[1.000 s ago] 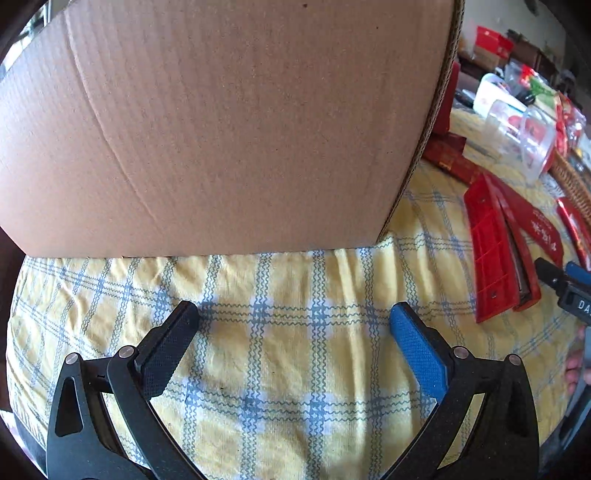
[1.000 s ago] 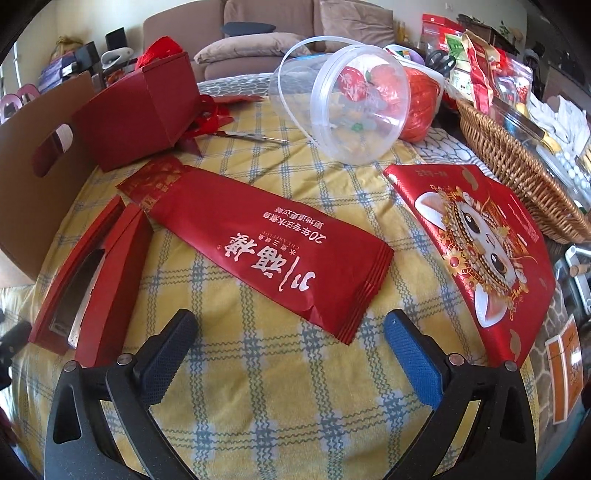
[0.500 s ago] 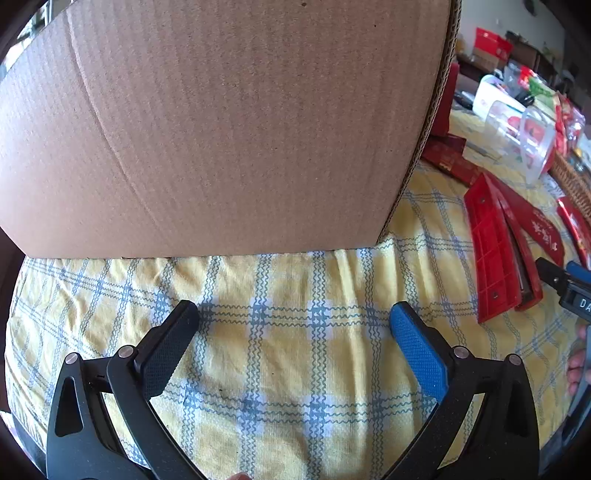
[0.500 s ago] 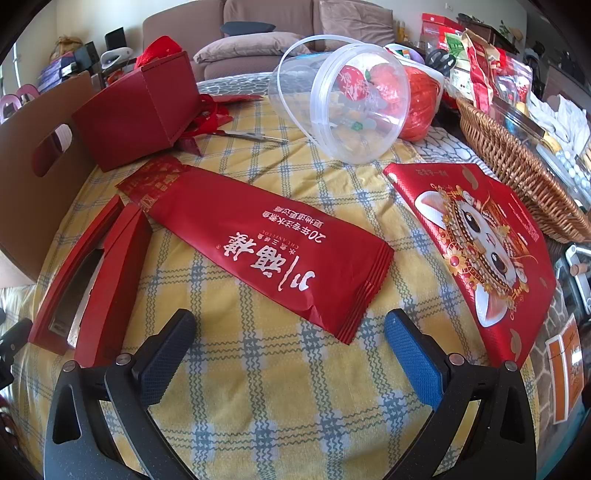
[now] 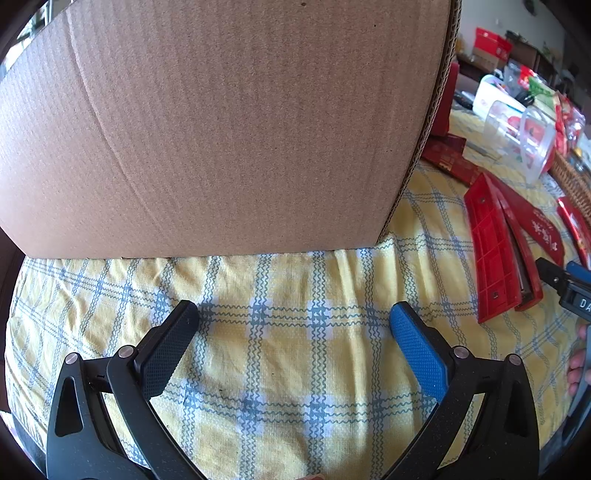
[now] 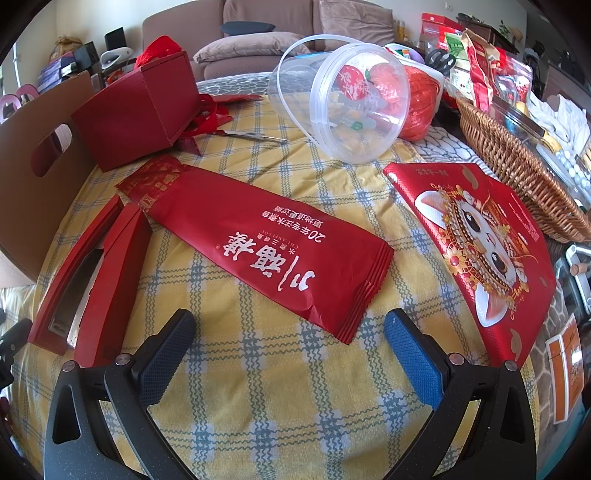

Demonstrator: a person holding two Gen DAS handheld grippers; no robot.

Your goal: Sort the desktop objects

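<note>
Yellow plaid tablecloth (image 6: 280, 373) under red packets (image 6: 266, 251), sofa (image 6: 266, 22) behind

Both views daylit, bright, sharp in the centre. Heavy fisheye bend plus black vignette at all corners. Soft shadow under the cardboard box (image 5: 229, 125) on the plaid tablecloth (image 5: 295, 362). Glare on the clear plastic bucket (image 6: 354, 99); far background slightly washed out, soft.

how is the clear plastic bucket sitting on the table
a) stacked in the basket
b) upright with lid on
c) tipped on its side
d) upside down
c: the clear plastic bucket lies on its side on the plaid tablecloth, left of the wicker basket.
</note>
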